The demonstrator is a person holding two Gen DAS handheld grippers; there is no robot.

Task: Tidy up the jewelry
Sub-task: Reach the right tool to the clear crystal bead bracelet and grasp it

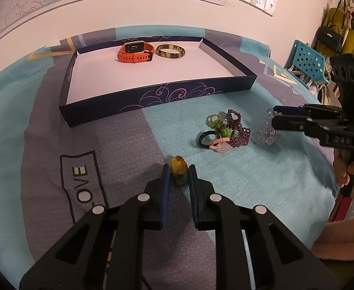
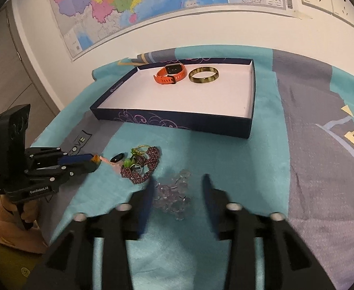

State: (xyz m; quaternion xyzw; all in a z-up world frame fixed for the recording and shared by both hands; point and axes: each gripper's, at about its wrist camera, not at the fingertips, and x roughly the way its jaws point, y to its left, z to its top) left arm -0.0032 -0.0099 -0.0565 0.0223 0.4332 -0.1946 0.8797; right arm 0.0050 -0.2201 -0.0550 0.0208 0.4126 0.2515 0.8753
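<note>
Left hand-held gripper (image 1: 179, 176): clamped, seemingly, on the small yellow-orange pendant (image 1: 178, 166), lower centre.
Right hand-held gripper (image 2: 177, 188): jaws apart, straddling the clear crystal bead bracelet (image 2: 174, 199).
Box (image 1: 152, 100): upper centre.

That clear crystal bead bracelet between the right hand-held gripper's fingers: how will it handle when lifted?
The clear crystal bead bracelet lies in a loose heap, so it will probably sag and dangle. Its smooth, glassy beads may slip from the pads. The right hand-held gripper straddles it with jaws open, so a pinch might catch only a few beads.
</note>
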